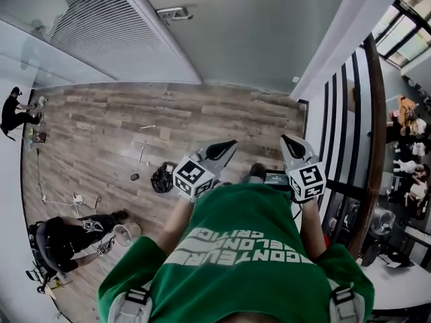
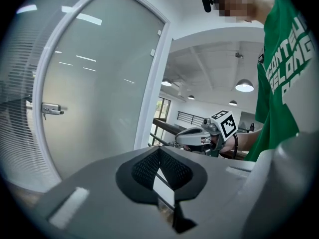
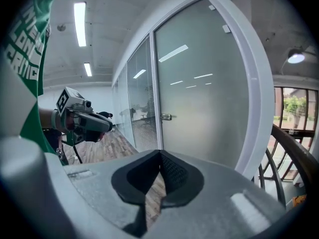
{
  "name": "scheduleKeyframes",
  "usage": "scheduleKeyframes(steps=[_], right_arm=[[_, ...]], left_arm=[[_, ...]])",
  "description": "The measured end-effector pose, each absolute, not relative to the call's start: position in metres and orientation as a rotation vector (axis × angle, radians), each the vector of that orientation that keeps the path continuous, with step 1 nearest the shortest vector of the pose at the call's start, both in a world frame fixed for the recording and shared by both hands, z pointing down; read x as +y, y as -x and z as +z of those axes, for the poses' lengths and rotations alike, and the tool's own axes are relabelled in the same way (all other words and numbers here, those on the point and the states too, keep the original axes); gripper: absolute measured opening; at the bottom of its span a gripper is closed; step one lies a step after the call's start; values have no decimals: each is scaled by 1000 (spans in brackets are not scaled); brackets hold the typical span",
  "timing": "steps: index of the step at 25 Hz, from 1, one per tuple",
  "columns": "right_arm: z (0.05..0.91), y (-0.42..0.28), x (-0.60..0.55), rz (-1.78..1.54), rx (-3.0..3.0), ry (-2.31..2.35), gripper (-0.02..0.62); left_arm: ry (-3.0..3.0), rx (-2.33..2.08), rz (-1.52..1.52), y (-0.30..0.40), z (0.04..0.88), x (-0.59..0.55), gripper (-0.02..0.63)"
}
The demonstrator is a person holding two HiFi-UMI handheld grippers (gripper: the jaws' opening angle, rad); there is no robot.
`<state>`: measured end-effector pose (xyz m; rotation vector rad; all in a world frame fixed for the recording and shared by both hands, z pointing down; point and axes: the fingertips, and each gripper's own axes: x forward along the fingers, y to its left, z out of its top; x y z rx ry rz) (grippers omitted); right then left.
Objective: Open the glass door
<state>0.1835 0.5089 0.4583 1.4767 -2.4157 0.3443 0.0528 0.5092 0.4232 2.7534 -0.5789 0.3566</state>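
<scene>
Closest in, the left tool (image 2: 159, 151) has its dark ribbed pads pressed together at the tips, with nothing caught between them; the right tool (image 3: 160, 156) is the same, tips meeting and empty. Both are held up at chest height in front of the green shirt (image 1: 242, 247), side by side and near each other, and I judge this a carrying posture, not a working one; neither touches anything.

Beyond them stands the glass door (image 3: 204, 93), frosted, upright in its white frame (image 3: 256, 98) and apparently closed; its small metal handle (image 3: 166, 116) sits at the edge next to the blinds-backed glass wall (image 3: 139, 98), well apart from either tool. From the left gripper view the same handle (image 2: 51, 108) lies off to the left, so that tool is the nearer candidate for it; pads would need to spread first.

Outward again, a dark railing (image 1: 374, 133) runs on the right; the wooden floor (image 1: 101, 126) stretches left, where two people sit low, clear of the door.
</scene>
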Motion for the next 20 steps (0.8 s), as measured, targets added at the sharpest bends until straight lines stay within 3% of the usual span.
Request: scheduleKeyframes(steps=[20], right_arm=[[477,-219,480,385,-2372,-1451,-8]], left_arm=[[-2694,-532,385,-84,450,480,17]])
